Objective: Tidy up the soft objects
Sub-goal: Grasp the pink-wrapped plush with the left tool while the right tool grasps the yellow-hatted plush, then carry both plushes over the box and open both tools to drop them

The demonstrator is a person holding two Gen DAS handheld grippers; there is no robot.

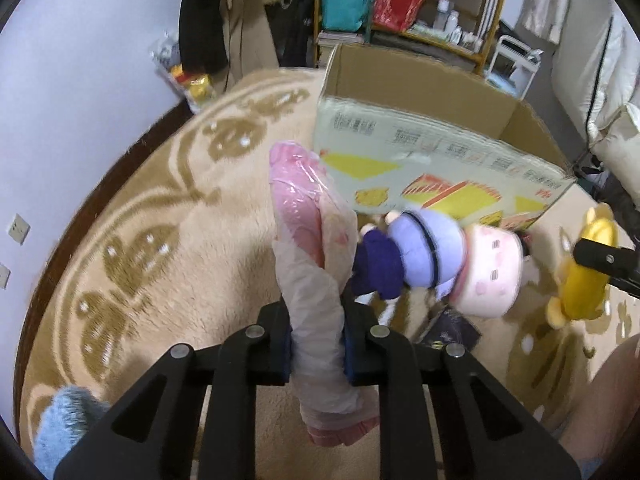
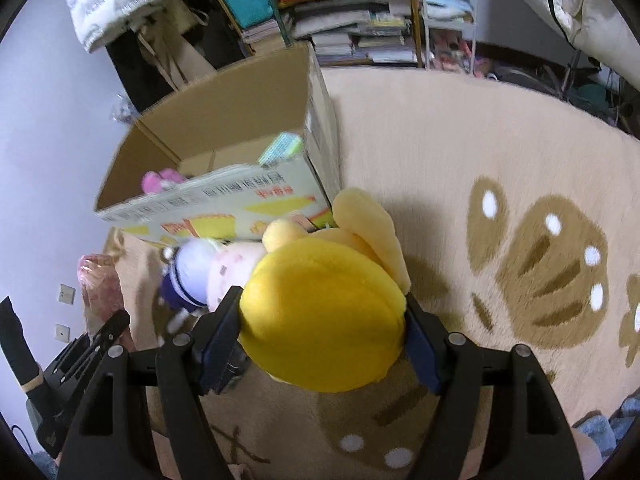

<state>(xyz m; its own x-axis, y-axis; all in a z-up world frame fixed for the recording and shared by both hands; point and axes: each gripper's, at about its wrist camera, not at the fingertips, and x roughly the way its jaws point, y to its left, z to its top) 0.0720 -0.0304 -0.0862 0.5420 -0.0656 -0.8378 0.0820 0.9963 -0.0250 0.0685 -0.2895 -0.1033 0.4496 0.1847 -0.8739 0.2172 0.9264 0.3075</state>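
Over the rug (image 1: 168, 208), the left gripper (image 1: 316, 344) is clamped on a pink toy in a plastic bag (image 1: 308, 240), the right gripper (image 2: 322, 336) squeezes a yellow plush (image 2: 324, 312), both near the cardboard box (image 2: 224, 128); a pig doll (image 1: 444, 260) lies against the box's front.

The cardboard box (image 2: 224, 128) stands open at the top, with bare floor showing inside beside a pink toy (image 2: 160, 180). Its printed front wall (image 1: 420, 160) rises just behind the pig doll (image 1: 448, 264) lying on the rug (image 2: 460, 140). Right of the box, the rug lies open up to the bookshelf (image 2: 360, 32).
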